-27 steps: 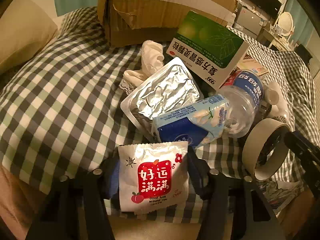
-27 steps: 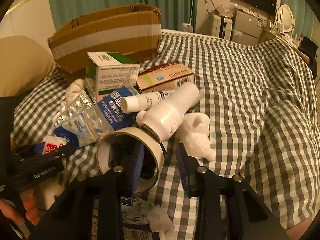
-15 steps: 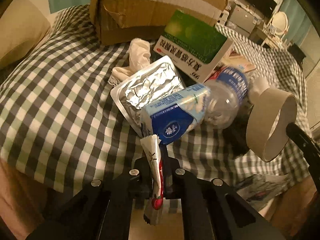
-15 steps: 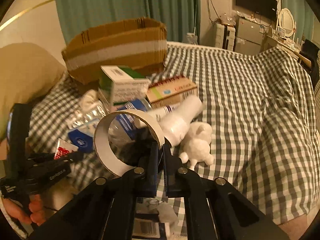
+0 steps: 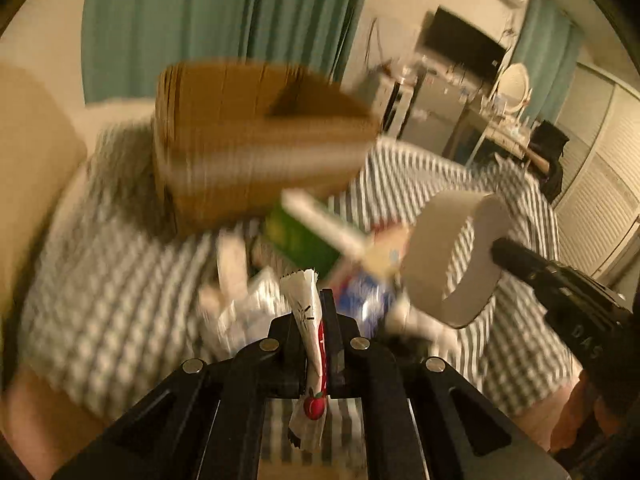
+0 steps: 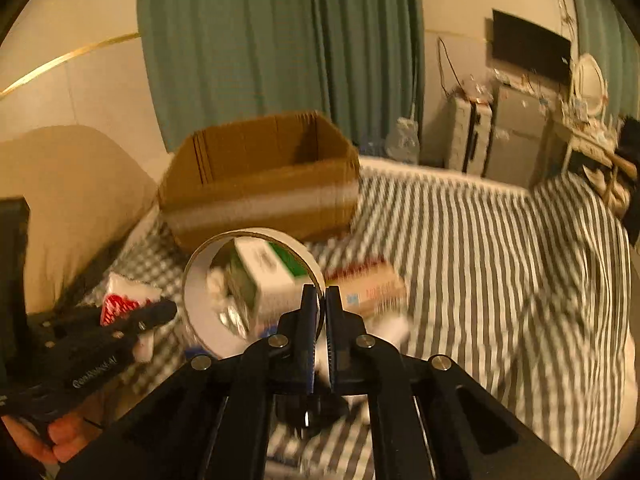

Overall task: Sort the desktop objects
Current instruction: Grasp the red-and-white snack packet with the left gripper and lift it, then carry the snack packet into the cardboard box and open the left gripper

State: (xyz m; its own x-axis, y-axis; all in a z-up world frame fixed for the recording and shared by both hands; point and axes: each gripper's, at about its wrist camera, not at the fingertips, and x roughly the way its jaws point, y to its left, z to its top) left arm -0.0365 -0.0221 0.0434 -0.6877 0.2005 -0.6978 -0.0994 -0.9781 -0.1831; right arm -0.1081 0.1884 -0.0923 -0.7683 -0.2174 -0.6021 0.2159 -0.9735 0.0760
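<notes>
I have both loads lifted clear of the pile and I am partway through carrying them to the cardboard box (image 6: pixel 260 184), which stands open ahead of both tools on the checked bed (image 6: pixel 500 264). My left tool (image 5: pixel 314 332) is pressed together on one white snack packet (image 5: pixel 308 320) with a red apple print, held edge-on so it sticks up above and hangs below the fingers. My right tool (image 6: pixel 320 312) is pinching the wall of one roll of tape (image 6: pixel 208 312), whose ring stands up just to the left of its fingers. I judge the next move needs me to bring each tool over the box's open top before letting go, one at a time so they do not collide, since they sit close beside each other. Left on the bed below my tools I can count one green and white carton (image 6: pixel 272 276) and one red and tan carton (image 6: pixel 368 288); the rest of the heap is too blurred to count.
</notes>
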